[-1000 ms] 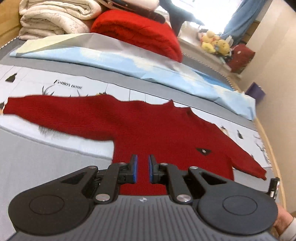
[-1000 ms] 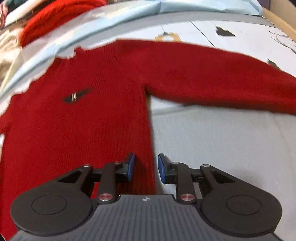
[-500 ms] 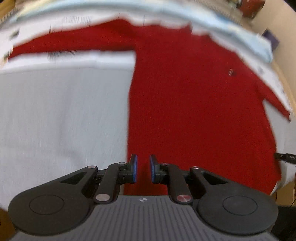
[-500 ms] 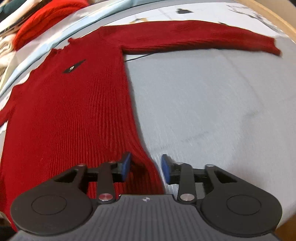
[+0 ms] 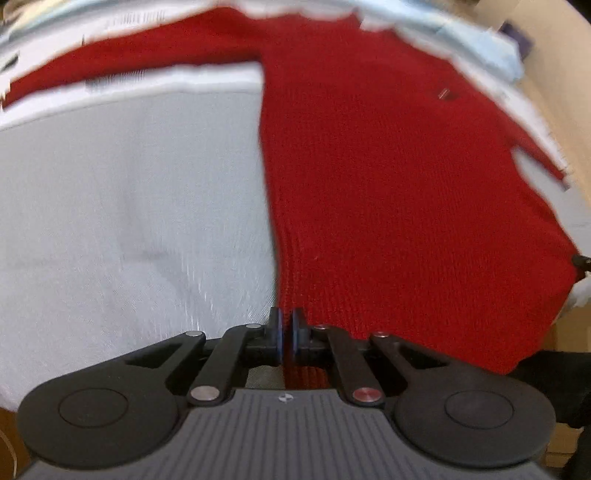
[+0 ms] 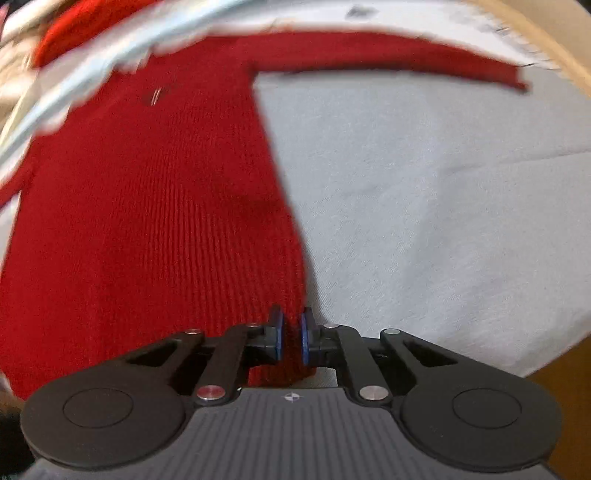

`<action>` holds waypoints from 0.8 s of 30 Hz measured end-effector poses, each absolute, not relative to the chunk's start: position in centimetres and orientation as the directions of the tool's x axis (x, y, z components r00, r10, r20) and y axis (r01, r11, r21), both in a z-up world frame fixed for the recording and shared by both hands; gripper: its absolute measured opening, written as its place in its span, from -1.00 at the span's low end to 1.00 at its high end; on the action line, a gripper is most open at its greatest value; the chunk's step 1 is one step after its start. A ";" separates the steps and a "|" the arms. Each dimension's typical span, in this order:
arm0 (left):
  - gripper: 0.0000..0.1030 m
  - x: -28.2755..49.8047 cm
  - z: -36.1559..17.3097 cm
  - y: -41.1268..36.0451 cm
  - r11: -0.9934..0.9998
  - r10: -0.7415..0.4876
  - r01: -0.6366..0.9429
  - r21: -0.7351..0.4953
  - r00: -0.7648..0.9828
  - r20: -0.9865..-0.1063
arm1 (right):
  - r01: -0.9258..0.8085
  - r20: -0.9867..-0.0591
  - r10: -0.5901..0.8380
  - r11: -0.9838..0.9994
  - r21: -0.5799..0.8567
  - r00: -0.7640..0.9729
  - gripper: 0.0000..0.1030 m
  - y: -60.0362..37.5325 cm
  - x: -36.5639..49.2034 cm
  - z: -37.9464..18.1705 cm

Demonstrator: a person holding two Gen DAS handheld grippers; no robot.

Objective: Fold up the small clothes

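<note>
Even soft light; motion blur, fisheye bending toward edges.

pale grey bedsheet [image 5: 122, 229] filling the near side, light blue bedding [image 5: 491, 51] bunched at the far edge, beige wall [image 5: 554, 22] far right

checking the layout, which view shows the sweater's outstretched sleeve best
The right wrist view: one sleeve of the red sweater runs unbroken to its cuff. The left wrist view shows the opposite sleeve, blurrier.
</note>
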State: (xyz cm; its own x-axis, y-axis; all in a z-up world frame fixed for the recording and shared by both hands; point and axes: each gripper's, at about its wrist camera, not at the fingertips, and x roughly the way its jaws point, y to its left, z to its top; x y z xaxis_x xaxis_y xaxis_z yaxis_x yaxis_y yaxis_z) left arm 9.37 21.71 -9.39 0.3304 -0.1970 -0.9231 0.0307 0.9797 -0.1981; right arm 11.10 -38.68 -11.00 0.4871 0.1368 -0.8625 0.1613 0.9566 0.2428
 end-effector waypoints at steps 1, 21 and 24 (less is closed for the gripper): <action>-0.91 9.0 -9.1 21.9 0.980 -0.194 0.034 -0.194 0.334 -0.922 | 0.179 -0.847 0.145 0.946 0.270 0.511 -0.85 -39.2 10.7 -10.1; -0.42 8.9 -12.6 16.7 0.956 -0.018 0.289 0.059 0.260 -0.966 | 0.108 -0.904 -0.011 0.993 0.038 0.427 -0.01 -34.5 10.5 -14.3; -0.27 8.9 -11.0 16.7 0.963 -0.057 0.267 0.037 0.335 -0.941 | 0.093 -0.861 0.005 0.994 0.060 0.508 0.00 -34.0 9.5 -12.9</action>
State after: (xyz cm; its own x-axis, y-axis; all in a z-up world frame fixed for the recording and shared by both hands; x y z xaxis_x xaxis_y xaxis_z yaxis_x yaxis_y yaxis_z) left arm 8.94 16.74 -10.97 0.3348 -0.0567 -0.9406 0.2672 0.9629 0.0371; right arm 9.49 -33.96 -12.89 0.5080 0.0046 -0.8613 0.0934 0.9938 0.0604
